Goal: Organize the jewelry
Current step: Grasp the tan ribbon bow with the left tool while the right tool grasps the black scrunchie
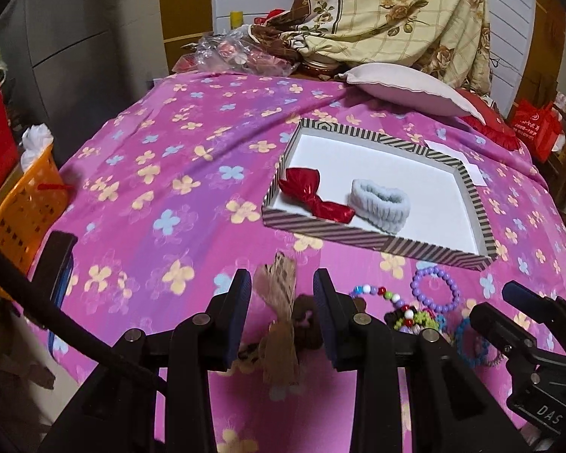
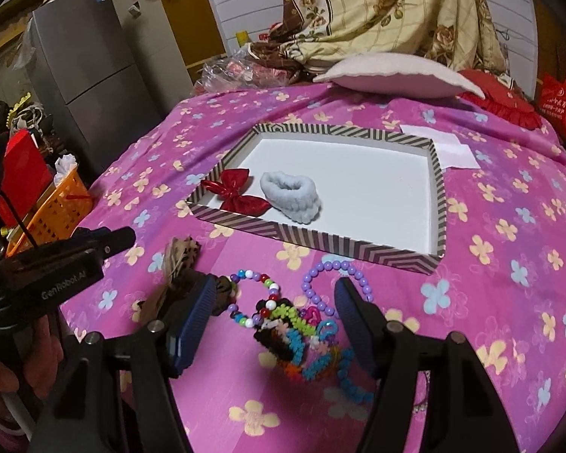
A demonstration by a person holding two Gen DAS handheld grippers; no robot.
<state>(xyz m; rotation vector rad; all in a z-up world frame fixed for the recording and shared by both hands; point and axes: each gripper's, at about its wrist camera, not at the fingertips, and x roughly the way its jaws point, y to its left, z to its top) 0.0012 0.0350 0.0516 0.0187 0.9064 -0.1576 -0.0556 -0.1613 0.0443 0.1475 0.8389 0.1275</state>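
A striped tray (image 1: 377,241) (image 2: 320,241) with a white floor lies on the pink flowered bedspread. Inside it are a red bow (image 1: 313,196) (image 2: 241,192) and a pale blue scrunchie (image 1: 381,204) (image 2: 294,196). My left gripper (image 1: 283,283) is open above a brown-beige bow (image 1: 279,302) (image 2: 179,260), which lies between its fingers untouched. My right gripper (image 2: 275,298) is open over a pile of bead pieces (image 2: 294,336). Around the pile lie a multicoloured bracelet (image 2: 253,294) (image 1: 377,294) and a purple bead bracelet (image 2: 339,283) (image 1: 436,288).
An orange basket (image 1: 26,204) (image 2: 62,204) stands off the bed's left edge, beside a grey fridge (image 2: 90,64). A pink pillow (image 1: 407,87) (image 2: 396,75), a floral quilt (image 1: 396,11) and a plastic bag (image 1: 230,51) lie beyond the tray. A white paper (image 2: 452,147) sits by its far right corner.
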